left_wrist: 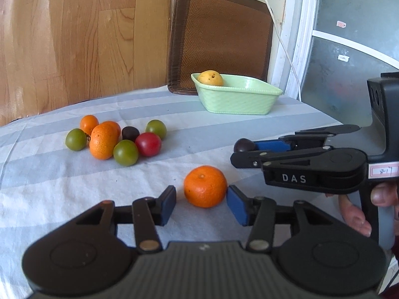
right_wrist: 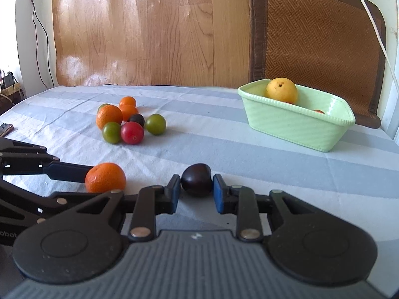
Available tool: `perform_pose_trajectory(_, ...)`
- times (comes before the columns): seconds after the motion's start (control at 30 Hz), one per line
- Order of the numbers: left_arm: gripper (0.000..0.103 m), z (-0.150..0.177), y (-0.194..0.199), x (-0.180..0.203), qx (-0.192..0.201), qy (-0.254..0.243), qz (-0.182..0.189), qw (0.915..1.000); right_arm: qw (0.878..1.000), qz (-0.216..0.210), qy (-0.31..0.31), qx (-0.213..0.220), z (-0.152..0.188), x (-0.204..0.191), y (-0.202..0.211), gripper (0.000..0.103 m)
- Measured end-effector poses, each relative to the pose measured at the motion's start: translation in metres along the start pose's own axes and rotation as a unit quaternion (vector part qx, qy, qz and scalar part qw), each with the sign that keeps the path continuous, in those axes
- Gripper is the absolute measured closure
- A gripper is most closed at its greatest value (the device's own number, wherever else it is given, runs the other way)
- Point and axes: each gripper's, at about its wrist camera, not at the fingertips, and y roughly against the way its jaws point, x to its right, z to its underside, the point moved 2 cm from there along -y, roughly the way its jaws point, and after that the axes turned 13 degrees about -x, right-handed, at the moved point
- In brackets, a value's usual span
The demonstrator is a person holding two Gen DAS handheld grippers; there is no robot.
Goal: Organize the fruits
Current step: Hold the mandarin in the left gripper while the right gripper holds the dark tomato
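Observation:
An orange mandarin (left_wrist: 205,186) (right_wrist: 105,177) lies on the striped cloth between the blue pads of my left gripper (left_wrist: 202,195). The right pad touches it and the left pad stands a little off, so the jaws are open. My right gripper (right_wrist: 197,186) (left_wrist: 240,149) is shut on a dark plum (right_wrist: 197,182) (left_wrist: 244,145) just above the cloth. Farther back lies a pile of fruit: oranges (left_wrist: 103,141), green ones (left_wrist: 126,152), a red one (left_wrist: 148,144) and a dark one (left_wrist: 130,132). A pale green basket (left_wrist: 237,99) (right_wrist: 299,124) holds a yellow fruit (left_wrist: 210,78) (right_wrist: 281,90).
A brown woven mat (left_wrist: 222,37) leans on the wall behind the basket, with a white cable (left_wrist: 281,37) running down beside it. A wooden panel (right_wrist: 149,30) backs the table. A person's hand (left_wrist: 359,214) holds the right gripper. A small dark object (right_wrist: 6,128) lies at the table's left edge.

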Motion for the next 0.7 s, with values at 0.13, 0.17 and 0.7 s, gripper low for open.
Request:
perform_pose_trajectory(0.13, 0.054, 0.0003, 0.0007, -0.0002, 0.004, 0.001, -0.002, 1.0, 1.0, 0.0, 0.001, 0.0, 0.0003, 0.0003, -0.0001, 0.071)
perform_pose_trajectory(0.17, 0.054, 0.0002, 0.001, -0.0002, 0.004, 0.001, -0.002, 1.0, 1.0, 0.0, 0.001, 0.0, 0.0004, 0.0003, -0.0001, 0.071)
perform_pose_trajectory(0.7, 0.051, -0.0004, -0.0019, 0.0029, -0.003, -0.008, -0.004, 1.0, 1.0, 0.0, 0.001, 0.0, 0.0006, 0.0001, -0.0004, 0.071)
